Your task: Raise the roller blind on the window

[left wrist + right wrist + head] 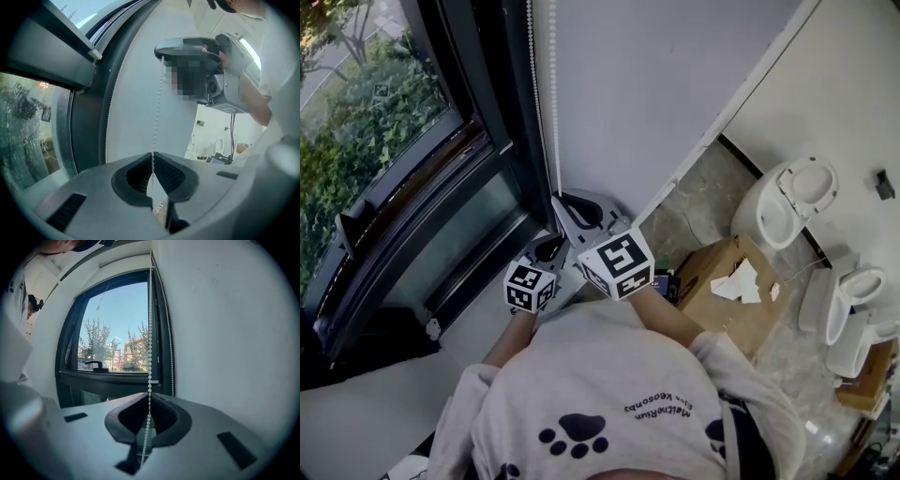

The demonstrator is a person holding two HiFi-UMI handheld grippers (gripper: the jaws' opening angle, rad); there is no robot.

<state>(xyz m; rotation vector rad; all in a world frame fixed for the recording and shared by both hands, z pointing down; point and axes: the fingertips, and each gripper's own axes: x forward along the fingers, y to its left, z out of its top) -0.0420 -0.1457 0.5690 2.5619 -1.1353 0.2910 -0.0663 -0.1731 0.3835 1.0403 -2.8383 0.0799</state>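
Room: white-walled room with a pale stone-patterned floor; white ceramic toilet bowls and an open brown cardboard box stand well apart from the window corner.
Window: dark-framed window looking onto trees and blue sky, its glass bare as far up as the right gripper view reaches.
Cord: thin white bead chain hanging as two strands beside the frame, against the plain white wall.
Right gripper: the right gripper has its jaws pinched together on the front strand; the other strand runs free just beside it, along the wall.
Left gripper: the left gripper has its jaws closed on that same strand, lower down, with the chain running straight up from it to the right gripper above.
Roller blind: no fabric shows across the pane, and the roll itself cannot be made out.
Progress: judging by the uncovered glass, the blind looks mostly or fully raised.
Left to do: perhaps a final pull, then letting the chain go from both grippers.
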